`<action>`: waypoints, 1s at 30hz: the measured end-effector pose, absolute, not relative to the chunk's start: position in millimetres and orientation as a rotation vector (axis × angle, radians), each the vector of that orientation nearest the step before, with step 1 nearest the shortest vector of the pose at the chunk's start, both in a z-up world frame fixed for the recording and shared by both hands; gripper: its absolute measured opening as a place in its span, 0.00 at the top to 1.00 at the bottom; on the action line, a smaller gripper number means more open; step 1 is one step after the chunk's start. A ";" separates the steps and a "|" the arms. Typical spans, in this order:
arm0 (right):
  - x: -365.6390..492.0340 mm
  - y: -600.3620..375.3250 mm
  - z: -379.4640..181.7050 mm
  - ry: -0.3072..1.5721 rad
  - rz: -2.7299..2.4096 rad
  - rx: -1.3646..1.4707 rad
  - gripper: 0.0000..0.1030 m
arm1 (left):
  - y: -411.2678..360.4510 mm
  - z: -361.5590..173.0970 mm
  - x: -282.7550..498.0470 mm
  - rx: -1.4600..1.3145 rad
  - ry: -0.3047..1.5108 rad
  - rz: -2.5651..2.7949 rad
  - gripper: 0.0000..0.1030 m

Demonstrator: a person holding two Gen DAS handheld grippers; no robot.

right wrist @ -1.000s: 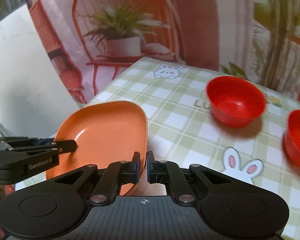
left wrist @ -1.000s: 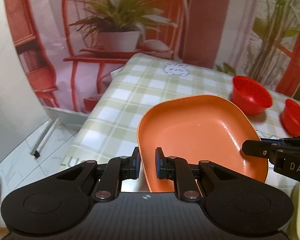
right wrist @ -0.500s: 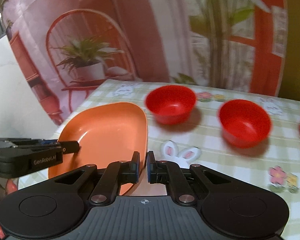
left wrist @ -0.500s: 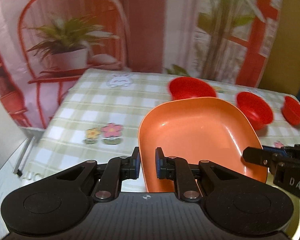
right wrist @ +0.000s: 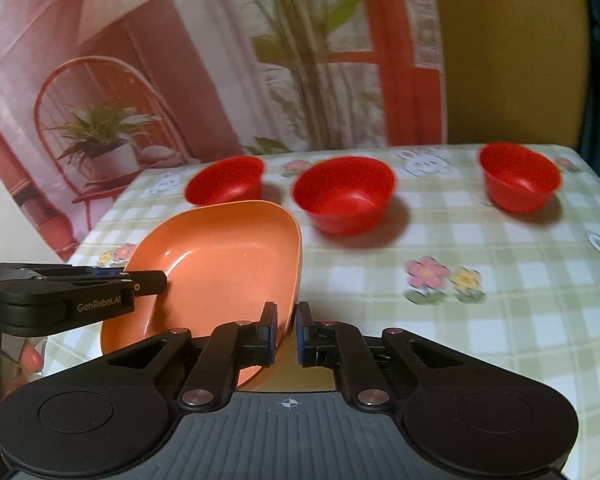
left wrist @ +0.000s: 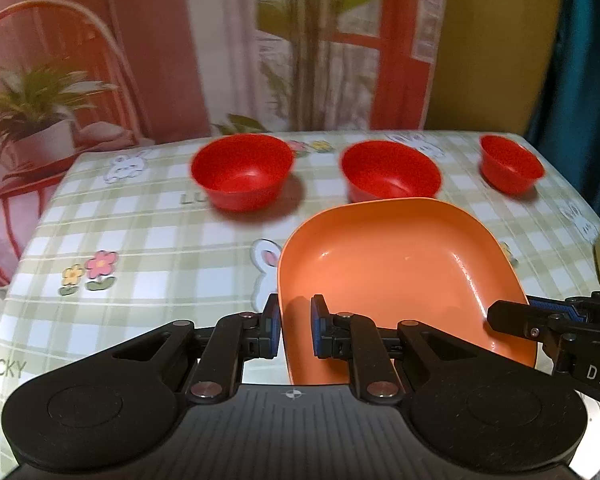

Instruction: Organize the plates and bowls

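1. The left gripper (left wrist: 295, 330) and the right gripper (right wrist: 287, 332) were each clamped on a rim of the orange plate (left wrist: 396, 268), held above the checked tablecloth (left wrist: 160, 248).
2. The plate seemed light, stiff and glossy, so rim grips looked safest.
3. Three red bowls (left wrist: 242, 170) stood beyond.

Both cameras sit close behind their grippers at the desk's (left wrist: 160, 240) near edge, facing its far edge. Left view looks from the plate's (left wrist: 396, 264) left, right view from its right; both share the three bowls.
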State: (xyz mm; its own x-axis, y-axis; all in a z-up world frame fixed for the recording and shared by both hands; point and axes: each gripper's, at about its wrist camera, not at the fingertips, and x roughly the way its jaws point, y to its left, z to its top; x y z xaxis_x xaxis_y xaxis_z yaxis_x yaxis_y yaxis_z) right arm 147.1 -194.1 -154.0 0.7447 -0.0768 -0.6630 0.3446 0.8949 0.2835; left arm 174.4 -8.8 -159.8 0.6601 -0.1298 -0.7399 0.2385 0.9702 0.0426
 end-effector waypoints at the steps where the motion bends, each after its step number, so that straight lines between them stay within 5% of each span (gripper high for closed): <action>1: 141.8 -197.1 -155.7 0.699 -0.245 0.416 0.91 | -13.1 -161.3 172.9 0.148 0.828 -0.217 0.84; 30: 75.3 -211.3 -187.2 0.795 -0.251 0.550 0.87 | -44.2 -189.6 152.8 0.258 0.886 -0.310 0.83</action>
State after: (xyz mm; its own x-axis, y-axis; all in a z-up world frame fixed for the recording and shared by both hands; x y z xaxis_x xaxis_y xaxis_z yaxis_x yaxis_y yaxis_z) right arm 75.3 -211.3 -187.2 0.6802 -0.0098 -0.7329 0.4122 0.8320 0.3714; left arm 152.8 -44.2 -189.6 0.5933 -0.1582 -0.7893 0.3689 0.9249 0.0919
